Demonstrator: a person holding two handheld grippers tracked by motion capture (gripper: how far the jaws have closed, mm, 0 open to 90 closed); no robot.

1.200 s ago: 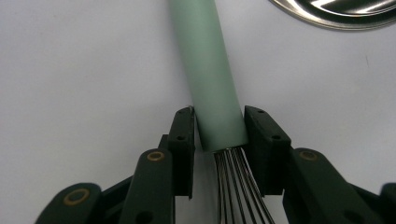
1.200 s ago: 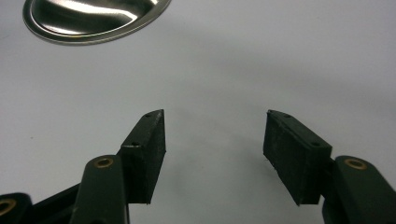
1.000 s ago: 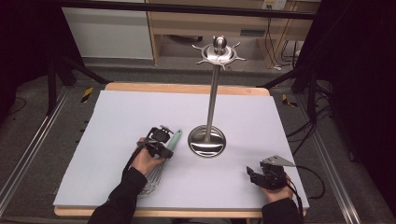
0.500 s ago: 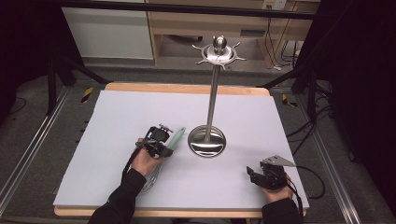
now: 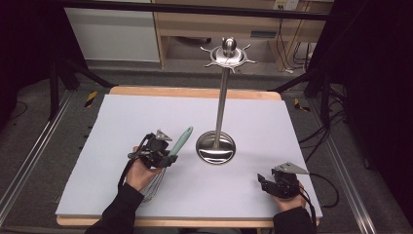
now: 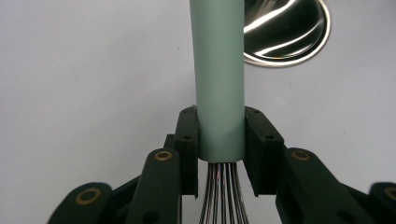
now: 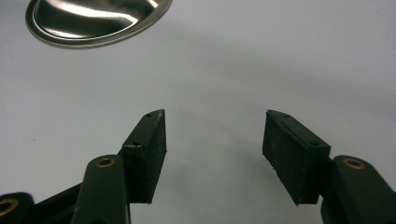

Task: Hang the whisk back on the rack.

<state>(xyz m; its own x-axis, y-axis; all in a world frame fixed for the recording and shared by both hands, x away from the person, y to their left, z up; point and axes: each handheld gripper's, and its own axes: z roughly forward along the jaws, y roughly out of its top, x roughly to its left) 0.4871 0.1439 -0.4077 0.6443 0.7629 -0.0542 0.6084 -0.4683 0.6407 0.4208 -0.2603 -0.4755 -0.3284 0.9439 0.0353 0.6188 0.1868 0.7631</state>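
Two pads of the left hand-held gripper (image 6: pixel 220 144) clamp the whisk (image 6: pixel 219 79) at the handle's end; tilted, it could slip or strike the stand (image 5: pixel 216 146). The right hand-held gripper (image 7: pixel 212 154) gapes empty.

1. In the left gripper view the whisk (image 6: pixel 219 84) has its green handle cut off by the top edge and its wires by the bottom edge;
2. the stand's base (image 6: pixel 285 32) is cropped at the top; in the high view the hand hides part of the wires.
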